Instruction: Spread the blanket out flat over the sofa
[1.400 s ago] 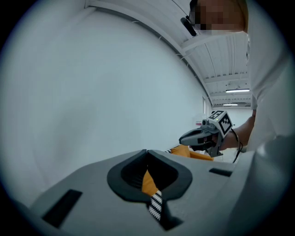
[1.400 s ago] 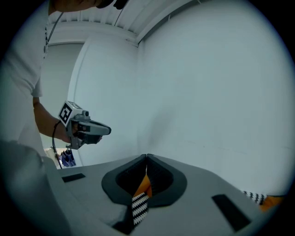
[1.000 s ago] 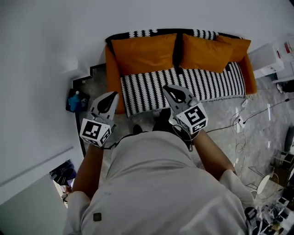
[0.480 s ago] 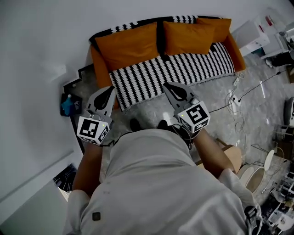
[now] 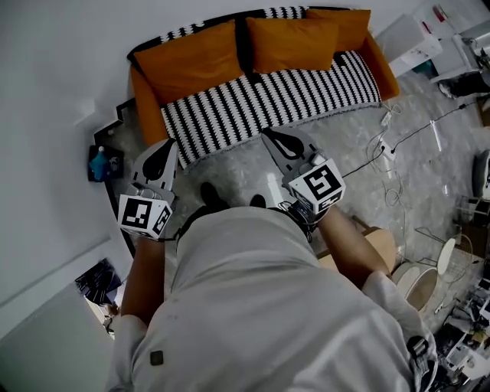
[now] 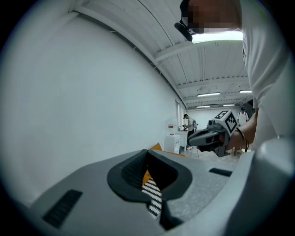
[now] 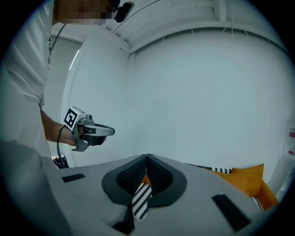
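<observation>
Head view looks steeply down on an orange sofa set against a white wall; the black-and-white striped blanket lies flat across the seat, reaching from beside the left armrest to near the right one, with its front edge at the front of the seat; two orange cushions lean on the backrest, and more striped fabric runs along the top of the backrest behind them; both grippers are held over the pale floor, short of the sofa and apart from the blanket; the left gripper points toward the left end of the seat, the right gripper toward its middle, each with its marker cube near the person's wrist; the person's white shirt fills the lower part of the view; cables trail over the floor at the right, and a blue bottle stands by the wall left of the sofa; left gripper view shows its fingers together at the tips with nothing clamped, a strip of the distant blanket showing in the hollow behind them; right gripper view shows its fingers together too, empty, again with only the far-off stripes seen through the hollow, and the left gripper off to the side against the wall
</observation>
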Motion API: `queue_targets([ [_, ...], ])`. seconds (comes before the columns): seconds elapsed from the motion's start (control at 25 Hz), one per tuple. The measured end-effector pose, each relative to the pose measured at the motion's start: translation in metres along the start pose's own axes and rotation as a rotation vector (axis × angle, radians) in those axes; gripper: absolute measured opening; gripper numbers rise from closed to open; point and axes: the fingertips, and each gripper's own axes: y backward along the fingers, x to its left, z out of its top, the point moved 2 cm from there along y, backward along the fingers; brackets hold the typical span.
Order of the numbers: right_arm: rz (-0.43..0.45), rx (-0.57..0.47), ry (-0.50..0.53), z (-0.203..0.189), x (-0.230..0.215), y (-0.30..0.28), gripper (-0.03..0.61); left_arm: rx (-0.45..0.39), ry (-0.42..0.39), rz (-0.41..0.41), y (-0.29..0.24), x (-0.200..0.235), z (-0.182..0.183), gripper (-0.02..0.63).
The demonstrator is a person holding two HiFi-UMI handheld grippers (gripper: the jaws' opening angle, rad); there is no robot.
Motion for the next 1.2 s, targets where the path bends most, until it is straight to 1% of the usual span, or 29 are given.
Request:
queue_targets([
  [0.08,0.003,-0.001,-0.002,-0.005,-0.007,0.024,0.028,0.001,0.012,0.007,-0.003,-0.023,0.000,0.011],
  [0.32,0.018,0.002,-0.007,-0.028,-0.018,0.088,0.028,-0.005,0.014,0.012,-0.010,-0.093,-0.001,0.011],
  [0.52,0.032,-0.009,-0.007,-0.036,-0.016,0.117,0.028,-0.003,0.017,0.008,-0.007,-0.132,-0.001,0.011],
  [0.72,0.028,-0.042,-0.005,-0.037,-0.012,0.129,0.028,-0.010,0.014,0.014,-0.006,-0.144,-0.001,0.011],
  [0.84,0.038,-0.015,-0.025,-0.041,-0.007,0.132,0.026,-0.008,0.021,0.025,-0.008,-0.147,-0.002,0.011],
  [1.0,0.054,-0.037,-0.015,-0.036,-0.007,0.133,0.026,-0.006,0.020,0.039,-0.007,-0.151,-0.001,0.011],
  [1.12,0.063,-0.013,-0.028,-0.036,-0.006,0.132,0.026,-0.006,0.020,0.051,-0.004,-0.150,0.000,0.011],
  [1.2,0.068,-0.024,-0.019,-0.033,-0.006,0.130,0.026,-0.006,0.020,0.055,-0.001,-0.148,0.000,0.011],
])
